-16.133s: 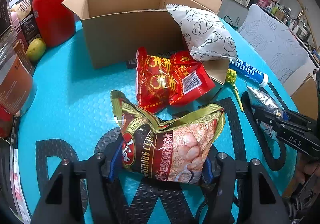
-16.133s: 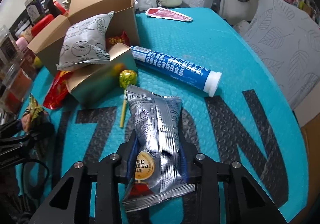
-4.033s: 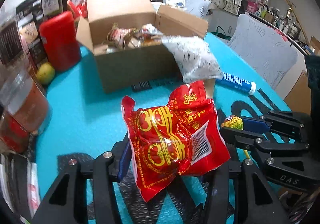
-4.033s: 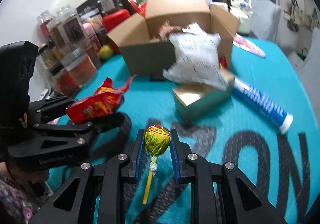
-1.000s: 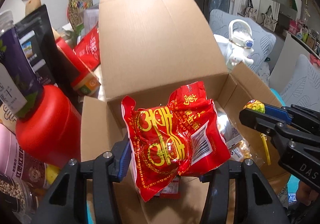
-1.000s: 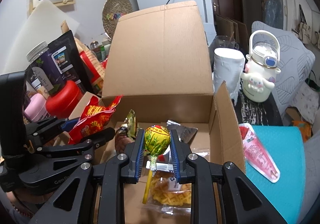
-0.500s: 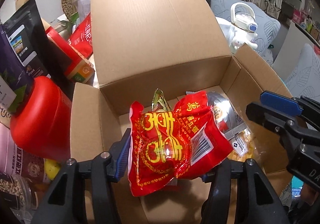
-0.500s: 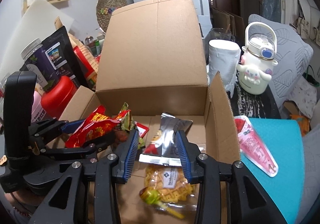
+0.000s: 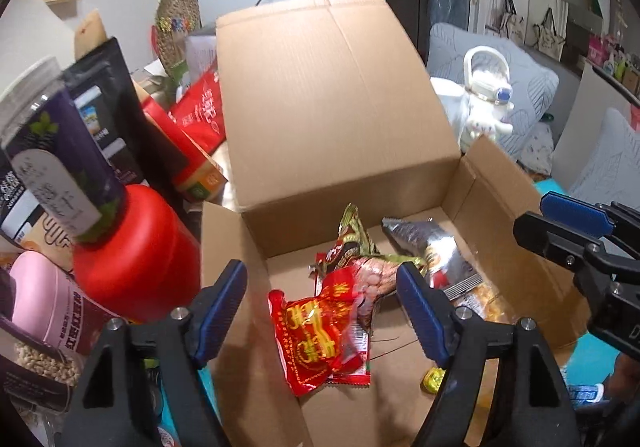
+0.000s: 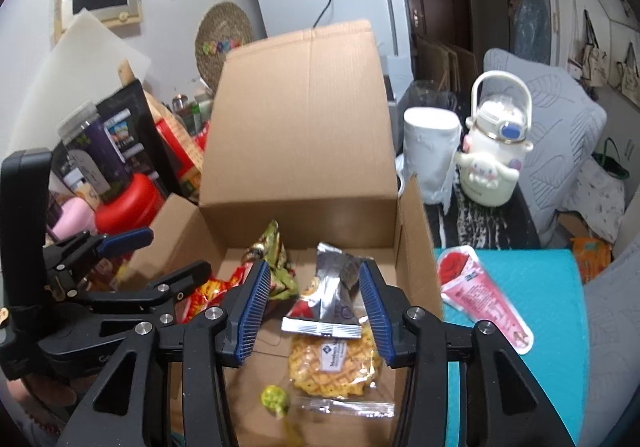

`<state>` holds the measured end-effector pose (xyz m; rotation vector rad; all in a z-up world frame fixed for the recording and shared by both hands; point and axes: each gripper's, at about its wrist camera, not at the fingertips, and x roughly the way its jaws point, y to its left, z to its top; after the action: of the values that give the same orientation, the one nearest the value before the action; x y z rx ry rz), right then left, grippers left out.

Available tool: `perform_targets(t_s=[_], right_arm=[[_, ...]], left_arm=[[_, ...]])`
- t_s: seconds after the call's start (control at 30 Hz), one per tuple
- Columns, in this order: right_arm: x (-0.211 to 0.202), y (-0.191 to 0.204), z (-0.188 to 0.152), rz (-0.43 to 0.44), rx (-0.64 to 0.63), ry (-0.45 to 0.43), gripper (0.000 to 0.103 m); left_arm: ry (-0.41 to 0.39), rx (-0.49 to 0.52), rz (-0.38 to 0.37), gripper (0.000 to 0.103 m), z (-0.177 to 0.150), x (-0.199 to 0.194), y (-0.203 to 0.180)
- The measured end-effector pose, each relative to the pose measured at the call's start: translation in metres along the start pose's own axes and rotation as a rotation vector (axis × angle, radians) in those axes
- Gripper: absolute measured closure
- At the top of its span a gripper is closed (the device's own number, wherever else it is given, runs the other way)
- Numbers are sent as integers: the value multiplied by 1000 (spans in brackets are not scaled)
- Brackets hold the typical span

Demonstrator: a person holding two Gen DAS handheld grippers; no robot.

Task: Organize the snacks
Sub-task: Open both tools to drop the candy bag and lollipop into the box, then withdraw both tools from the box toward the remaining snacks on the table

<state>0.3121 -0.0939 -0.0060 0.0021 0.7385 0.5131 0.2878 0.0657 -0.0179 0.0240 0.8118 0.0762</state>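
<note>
An open cardboard box (image 9: 332, 119) (image 10: 300, 135) stands before both grippers. My left gripper (image 9: 320, 307) is open above the box, and the red snack bag (image 9: 320, 331) lies loose inside below it. My right gripper (image 10: 314, 311) is open over the box too; it also shows in the left wrist view (image 9: 560, 231). The yellow-green lollipop (image 10: 274, 399) (image 9: 433, 379) lies on the box floor. A silver packet (image 10: 332, 299) (image 9: 436, 251), a green-brown cereal bag (image 9: 356, 243) (image 10: 276, 263) and a clear waffle pack (image 10: 336, 363) lie inside as well.
A red canister (image 9: 132, 247), a purple jar (image 9: 56, 151) and other packages crowd the left of the box. A white character bottle (image 10: 492, 151) and paper roll (image 10: 428, 151) stand behind on the right. A pink packet (image 10: 484, 299) lies on the teal table mat (image 10: 552, 367).
My left gripper has opened and the red snack bag has dropped into the box. My right gripper stays open and the lollipop has settled on the box floor.
</note>
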Motion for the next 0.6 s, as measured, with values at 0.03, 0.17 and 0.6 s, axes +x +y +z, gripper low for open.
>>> perform_targets(t_s=[0.03,0.17,0.6], right_arm=[[-5,1,1,4,3,-11,57],[-26,6,2,12,-9,-47,57],[-112,18,-3,-50,-29,-174,56]], left_arm=[[-5,-4,-3,26,1,-2,-1],[-49,-3,-43,26,5,-29,-3],[-207,34,-66,26,-1,-123,-17]])
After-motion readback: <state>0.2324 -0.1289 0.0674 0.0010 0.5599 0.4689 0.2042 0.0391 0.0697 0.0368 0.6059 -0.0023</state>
